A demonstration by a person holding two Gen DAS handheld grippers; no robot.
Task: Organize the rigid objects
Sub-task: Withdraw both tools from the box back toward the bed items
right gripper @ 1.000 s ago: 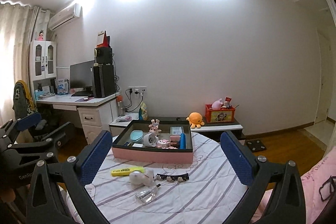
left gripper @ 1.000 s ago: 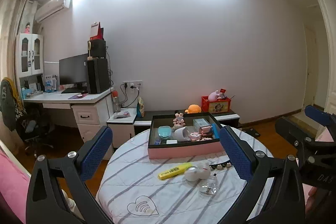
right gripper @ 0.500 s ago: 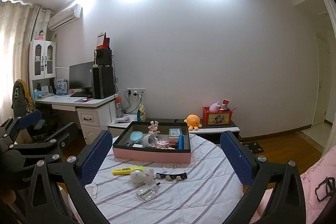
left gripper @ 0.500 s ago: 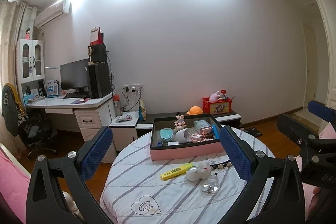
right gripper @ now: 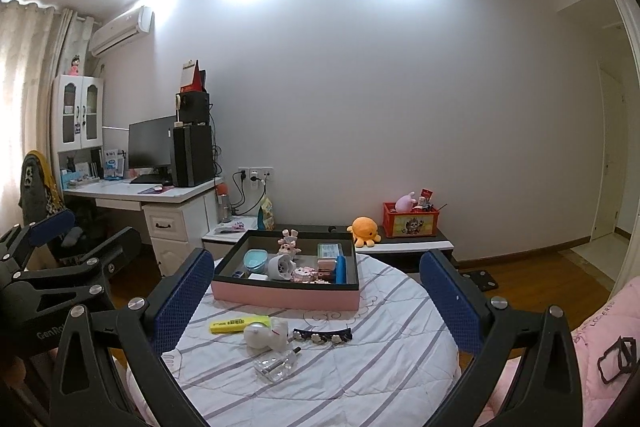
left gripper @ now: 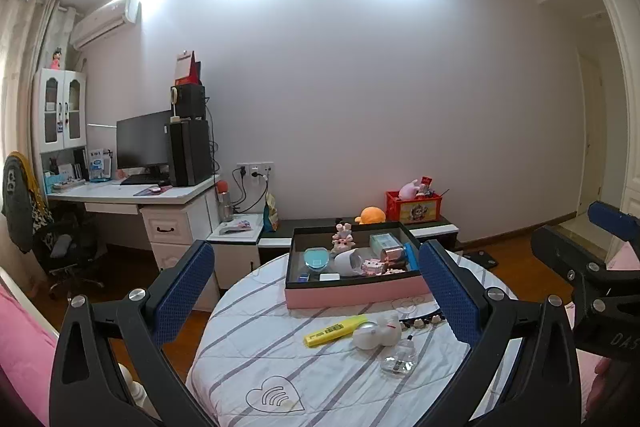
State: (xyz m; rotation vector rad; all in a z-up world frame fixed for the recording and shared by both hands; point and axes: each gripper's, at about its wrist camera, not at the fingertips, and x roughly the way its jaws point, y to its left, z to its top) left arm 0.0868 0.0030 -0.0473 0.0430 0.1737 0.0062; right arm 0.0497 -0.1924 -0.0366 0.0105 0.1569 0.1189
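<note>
**Both grippers held back, four loose items awaiting the tray**

The left gripper (left gripper: 316, 295) and the right gripper (right gripper: 316, 297) are seen with jaws spread wide and nothing between them, both raised well short of the round table (right gripper: 392, 379).

Four items are left on the striped cloth, in the lower centre of each view, just in front of the pink-sided tray (right gripper: 286, 293): a yellow highlighter (right gripper: 239, 324), a white toy (right gripper: 267, 335), a black hair clip (right gripper: 322, 335) and a clear glass bottle (right gripper: 277, 366). The tray is already partly filled.

The highlighter's long axis is laid nearly across the frame, tilted slightly up to the right; the clip is laid likewise. In the left wrist view the group is shifted right of centre; in the right wrist view, left of centre, so neither gripper can be judged clearly nearer.

Compared with a second ago, the table is set lower in both views and more wall is shown above it, so both cameras appear to have been tilted up or drawn back slightly. The items are unmoved.
</note>
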